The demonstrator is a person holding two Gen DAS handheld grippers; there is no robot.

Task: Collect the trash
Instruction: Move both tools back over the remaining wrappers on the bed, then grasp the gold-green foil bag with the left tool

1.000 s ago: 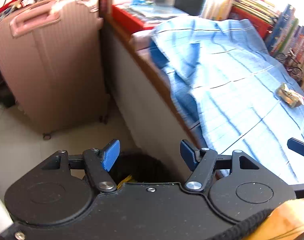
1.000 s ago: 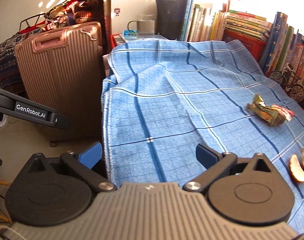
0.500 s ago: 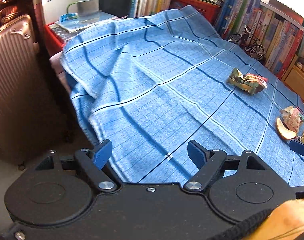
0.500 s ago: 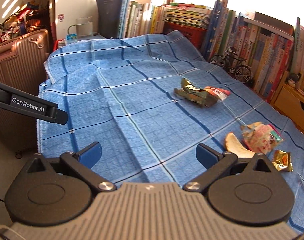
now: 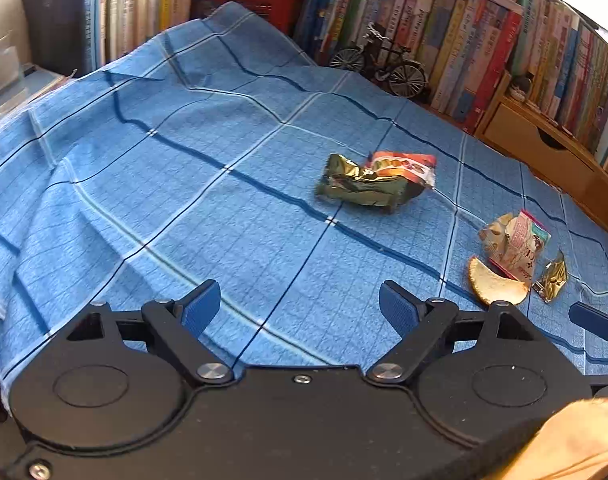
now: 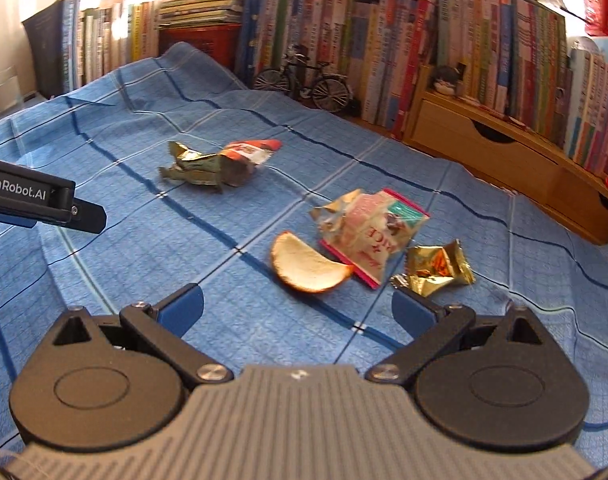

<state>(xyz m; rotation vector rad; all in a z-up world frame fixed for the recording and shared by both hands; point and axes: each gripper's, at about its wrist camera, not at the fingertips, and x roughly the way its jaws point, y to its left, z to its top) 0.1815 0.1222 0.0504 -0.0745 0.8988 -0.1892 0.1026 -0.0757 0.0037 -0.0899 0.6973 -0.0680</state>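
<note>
Left wrist view: left gripper (image 5: 300,304), black body, 2 blue-padded fingers (image 5: 200,308) standing wide apart, having just been opening, nothing between them. Right wrist view: right gripper (image 6: 298,306), grey ribbed body, 2 blue pads likewise spread, empty. Both hang over a blue checked cloth (image 5: 184,200), soft woven fabric, rumpled into low ridges, draped over a raised surface. Trash on the cloth, 4 items: 1 crumpled snack wrapper (image 5: 373,182), green-gold foil with a red printed end, lying alone near the middle; 1 pink-and-white printed packet (image 6: 369,228), torn open, flattened; 1 curved fruit peel (image 6: 307,268), pale pith inside, orange rim, touching the packet's near edge; 1 small gold foil wrapper (image 6: 435,270), creased, just beside the packet. Step in hand, as judged: approach to a pick, no item yet seized. Next move likely calls for lowering open jaws around 1 light, crushable piece, the peel or gold wrapper being nearest the right gripper, and pinching without gathering cloth. Background: shelved books (image 6: 443,52), model bicycle (image 6: 304,80), wooden drawer unit (image 6: 483,148).
</note>
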